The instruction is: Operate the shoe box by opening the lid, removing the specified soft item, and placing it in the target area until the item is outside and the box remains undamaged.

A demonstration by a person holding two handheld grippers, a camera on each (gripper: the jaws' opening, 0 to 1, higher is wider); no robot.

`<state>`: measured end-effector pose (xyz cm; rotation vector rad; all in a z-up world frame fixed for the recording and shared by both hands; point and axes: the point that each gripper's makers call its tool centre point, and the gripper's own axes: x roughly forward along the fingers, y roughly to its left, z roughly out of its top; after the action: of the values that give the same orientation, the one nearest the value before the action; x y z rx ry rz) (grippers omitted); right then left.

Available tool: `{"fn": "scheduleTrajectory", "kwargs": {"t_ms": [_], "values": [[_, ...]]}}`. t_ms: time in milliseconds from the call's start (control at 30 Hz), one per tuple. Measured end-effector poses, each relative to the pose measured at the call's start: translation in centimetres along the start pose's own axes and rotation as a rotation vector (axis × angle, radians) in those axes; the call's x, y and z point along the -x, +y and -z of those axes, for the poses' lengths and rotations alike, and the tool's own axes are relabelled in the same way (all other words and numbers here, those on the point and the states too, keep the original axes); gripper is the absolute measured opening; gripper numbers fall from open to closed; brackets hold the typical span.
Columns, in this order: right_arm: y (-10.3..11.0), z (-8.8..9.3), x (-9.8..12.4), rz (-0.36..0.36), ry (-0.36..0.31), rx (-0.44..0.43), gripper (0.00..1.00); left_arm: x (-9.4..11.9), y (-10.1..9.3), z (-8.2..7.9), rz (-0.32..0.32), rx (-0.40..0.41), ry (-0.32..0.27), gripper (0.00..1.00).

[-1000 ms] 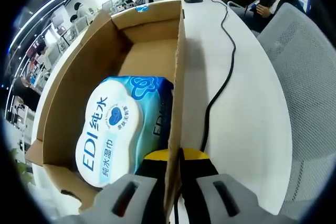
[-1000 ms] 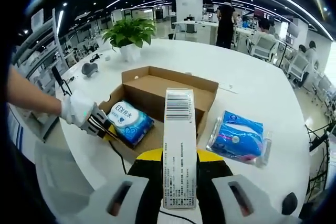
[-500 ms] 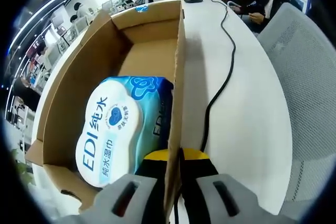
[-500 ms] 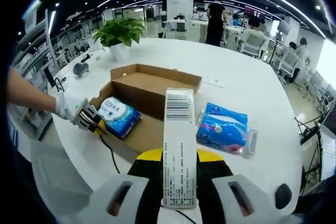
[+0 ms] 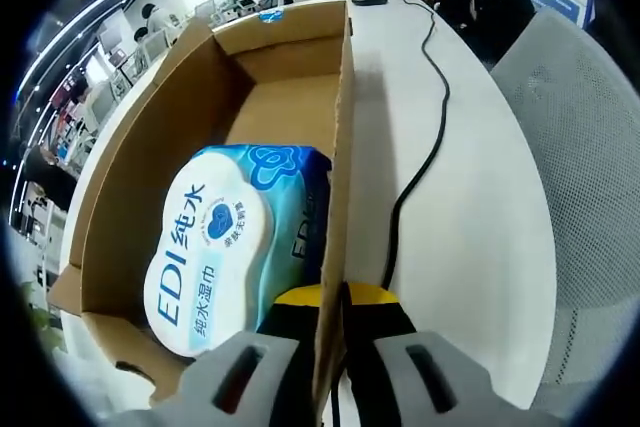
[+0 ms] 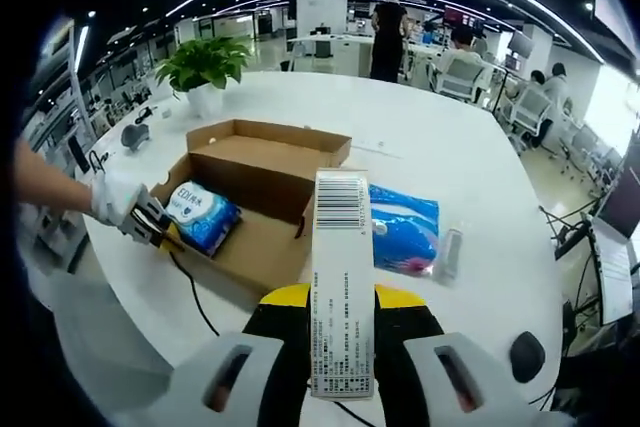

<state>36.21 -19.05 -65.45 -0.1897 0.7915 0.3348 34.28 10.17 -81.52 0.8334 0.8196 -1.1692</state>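
The open brown shoe box lies ahead in the left gripper view, with a blue and white wet-wipes pack lying flat inside it. My left gripper is shut on the box's right wall, one jaw inside and one outside. In the right gripper view, my right gripper is shut on the white lid, which stands edge-on with its barcode label facing me. Beyond it lie the box, the wipes pack and the left gripper in a gloved hand.
A blue soft tissue pack lies on the white table right of the box. A black cable runs alongside the box, with a mesh chair beyond it. A potted plant and a mouse sit farther back.
The right gripper view has pulled back and swung right with the lid, so the box sits further left and smaller. The left gripper and box have held still; a person behind has shifted.
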Motion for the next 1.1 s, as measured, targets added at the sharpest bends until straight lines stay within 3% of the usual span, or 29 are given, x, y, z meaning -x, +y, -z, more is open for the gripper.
{"fn": "scheduleTrajectory", "kwargs": {"t_ms": [367,1100], "values": [[-2.5,0.9,0.5,0.075,-0.005,-0.061,0.18,0.0,0.0,0.0,0.002,0.009,0.002,0.04],[-7.1,2.4,1.3,0.197,-0.002,-0.024,0.18,-0.1,0.1,-0.1,0.0,0.006,0.003,0.04]]}}
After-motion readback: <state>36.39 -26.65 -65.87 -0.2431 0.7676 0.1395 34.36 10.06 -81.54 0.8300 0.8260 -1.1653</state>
